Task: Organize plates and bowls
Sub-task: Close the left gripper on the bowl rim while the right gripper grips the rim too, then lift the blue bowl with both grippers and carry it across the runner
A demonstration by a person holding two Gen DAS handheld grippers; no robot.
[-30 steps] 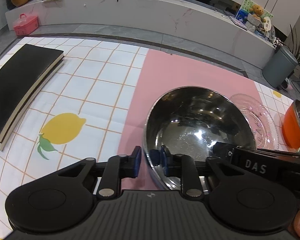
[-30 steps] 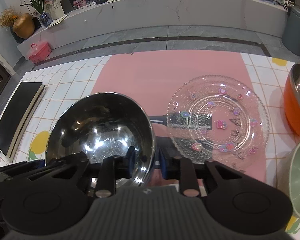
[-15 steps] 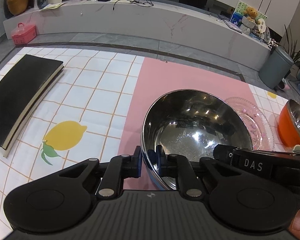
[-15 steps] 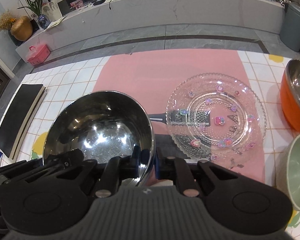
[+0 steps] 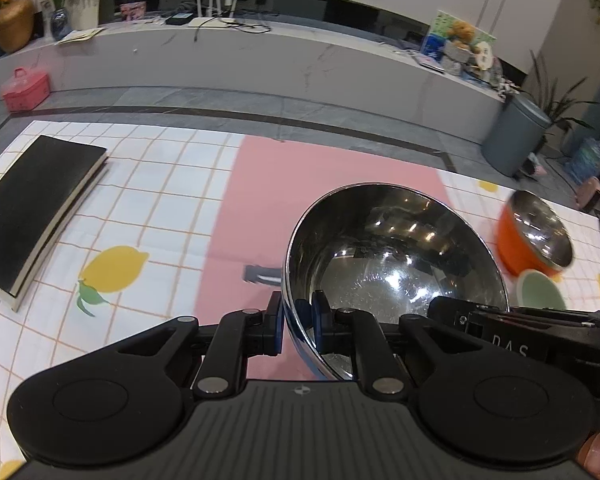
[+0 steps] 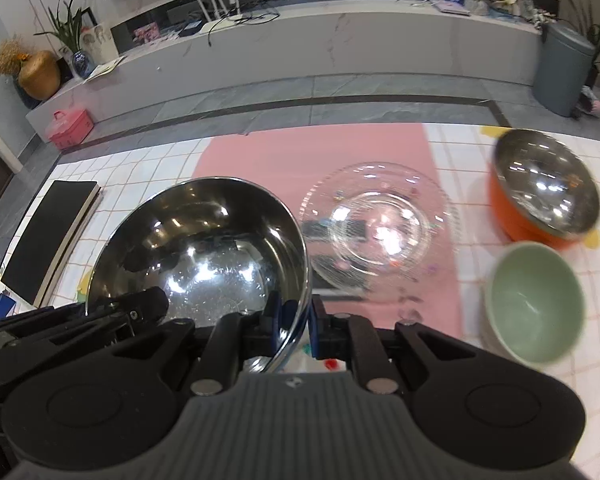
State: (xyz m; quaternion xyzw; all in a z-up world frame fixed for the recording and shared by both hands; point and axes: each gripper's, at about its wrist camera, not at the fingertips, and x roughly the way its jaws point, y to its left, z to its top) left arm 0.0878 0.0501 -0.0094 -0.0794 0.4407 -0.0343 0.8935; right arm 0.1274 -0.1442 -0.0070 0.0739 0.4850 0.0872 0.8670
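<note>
Steel bowl (image 5: 396, 256) rim pinched by left tongs (image 5: 296, 320) and right tongs (image 6: 294, 322).

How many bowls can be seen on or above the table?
3. The steel bowl is held at its rim by both grippers; the orange bowl stands far right; the green bowl sits just in front of it. Others may be out of view.

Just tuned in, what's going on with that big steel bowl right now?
Both grippers are clamped on the steel bowl: the left gripper pinches its rim on one side, the right gripper on the other. The glass plate, the orange bowl and the green bowl sit on the table to the right.
</note>
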